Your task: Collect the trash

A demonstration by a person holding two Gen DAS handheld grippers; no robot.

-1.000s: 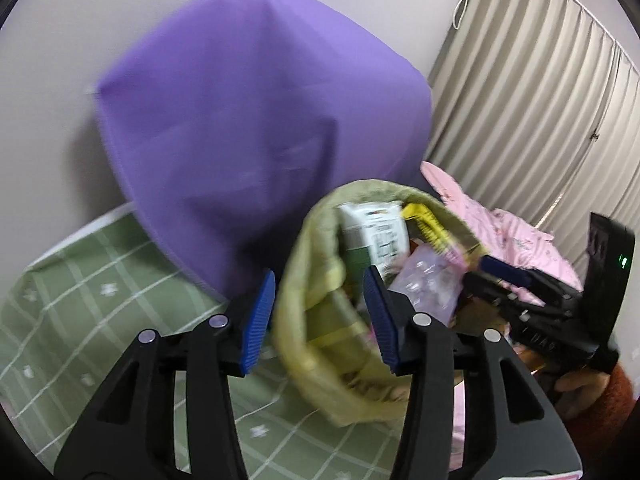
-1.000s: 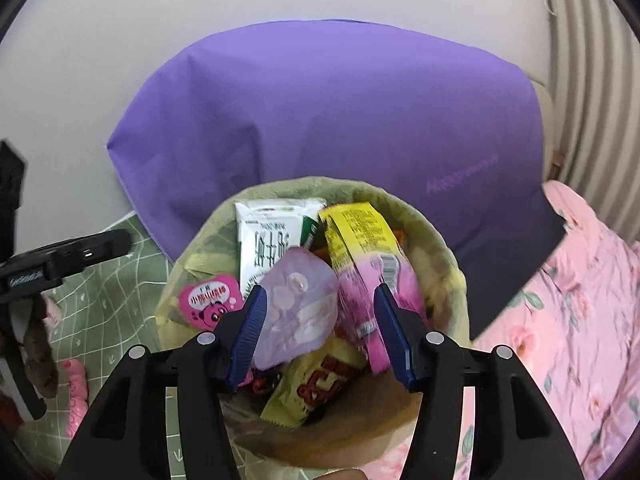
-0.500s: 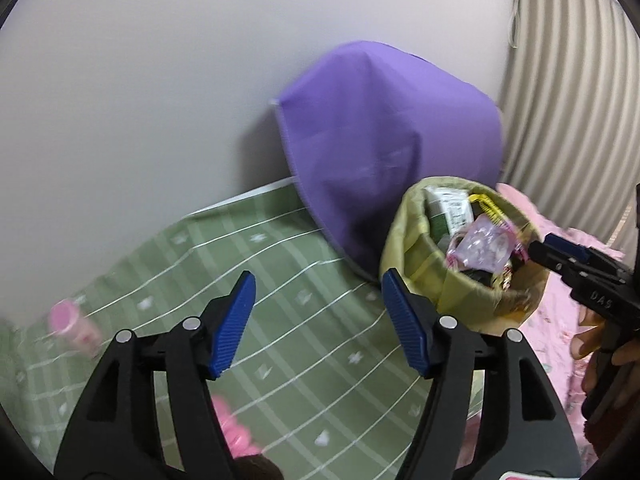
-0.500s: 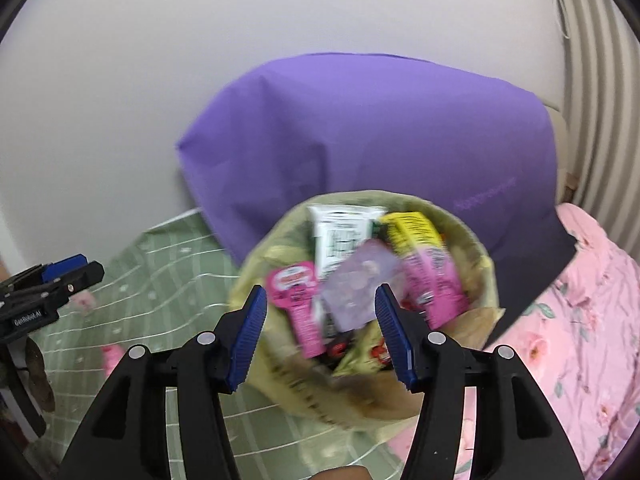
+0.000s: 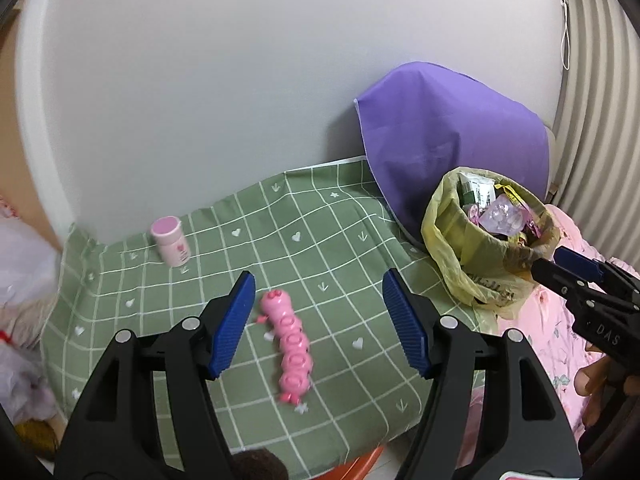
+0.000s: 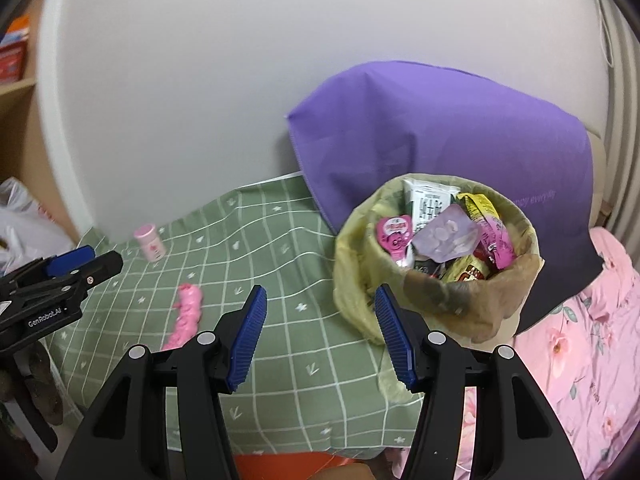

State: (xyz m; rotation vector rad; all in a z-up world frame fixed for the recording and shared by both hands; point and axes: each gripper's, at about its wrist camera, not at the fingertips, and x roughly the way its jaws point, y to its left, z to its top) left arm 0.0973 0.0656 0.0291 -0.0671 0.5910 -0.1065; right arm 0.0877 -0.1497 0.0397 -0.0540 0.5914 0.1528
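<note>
Presently, both claws stood wide with nothing between their blue pads. The left claw (image 5: 318,320) hung over a green checked cloth (image 5: 332,240), and framed between its fingers lay a pink caterpillar toy (image 5: 290,340), stretched out on the cloth and touching neither pad. A small pink-capped bottle (image 5: 171,242) stood upright farther back on the same cloth, close to the white wall (image 5: 240,80) and well apart from the toy.

The trash bin (image 6: 436,280), lined with a yellowish bag, sat at the right end of the cloth, just in front of a large purple cover (image 6: 440,140) that leaned against the wall. The bin was full to the rim: a white and green packet (image 6: 428,204), a yellow and pink wrapper (image 6: 486,220), a clear plastic blister (image 6: 448,236) and a pink tab-shaped sachet (image 6: 394,234) all showed above the liner. The right claw (image 6: 320,336) hung before the bin's near left side; its right-hand pad overlapped the loose bag in that view, though contact could not be confirmed.

A pink floral sheet (image 6: 580,340) lay to the right of the bin. In the left wrist view the right claw's tips showed near the bin's rim, with the person's fingers (image 5: 596,380) visible under that tool. In the right wrist view the left claw appeared at the far left edge, above the cloth. A white plastic bag (image 6: 24,224) lay at the left, beside the cloth's edge, and an orange object (image 6: 288,466) showed below the cloth's near hem.
</note>
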